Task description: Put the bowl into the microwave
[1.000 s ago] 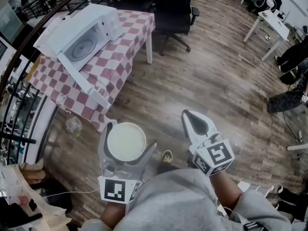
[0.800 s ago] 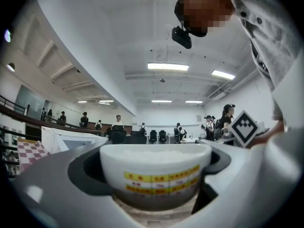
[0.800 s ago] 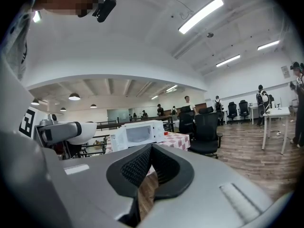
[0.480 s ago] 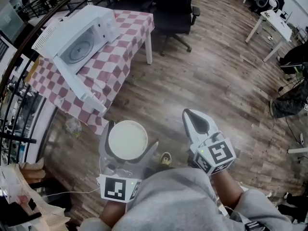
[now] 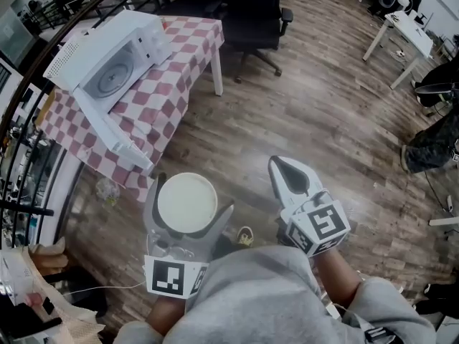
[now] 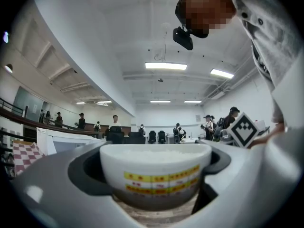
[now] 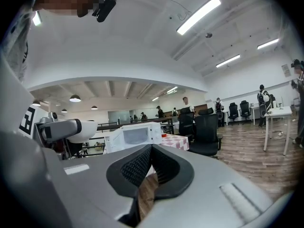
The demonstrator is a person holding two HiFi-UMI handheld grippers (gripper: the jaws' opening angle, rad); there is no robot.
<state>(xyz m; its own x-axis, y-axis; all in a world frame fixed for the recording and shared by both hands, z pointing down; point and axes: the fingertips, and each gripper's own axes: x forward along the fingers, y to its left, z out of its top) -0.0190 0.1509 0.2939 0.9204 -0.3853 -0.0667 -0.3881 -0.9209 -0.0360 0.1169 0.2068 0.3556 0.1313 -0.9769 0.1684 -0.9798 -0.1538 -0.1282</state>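
A white bowl (image 5: 186, 203) with a yellow band (image 6: 156, 172) sits between the jaws of my left gripper (image 5: 192, 195), which is shut on it and holds it over the wooden floor. The white microwave (image 5: 107, 59) stands on the red-checked table (image 5: 179, 77) ahead and to the left. Its door (image 5: 111, 131) hangs open downward and the round turntable shows inside. My right gripper (image 5: 283, 169) is beside the bowl on the right, shut and empty. In the right gripper view the microwave (image 7: 135, 136) stands beyond the closed gripper (image 7: 151, 151).
A black office chair (image 5: 247, 9) stands behind the table. A dark railing (image 5: 29, 170) runs along the left side, with a plastic bag (image 5: 107, 188) on the floor below the table edge. White desks (image 5: 401, 27) and a person's legs (image 5: 430, 145) are at the right.
The microwave and table have slid slightly left in the head view. The bowl stays in the left gripper, and both grippers keep their places.
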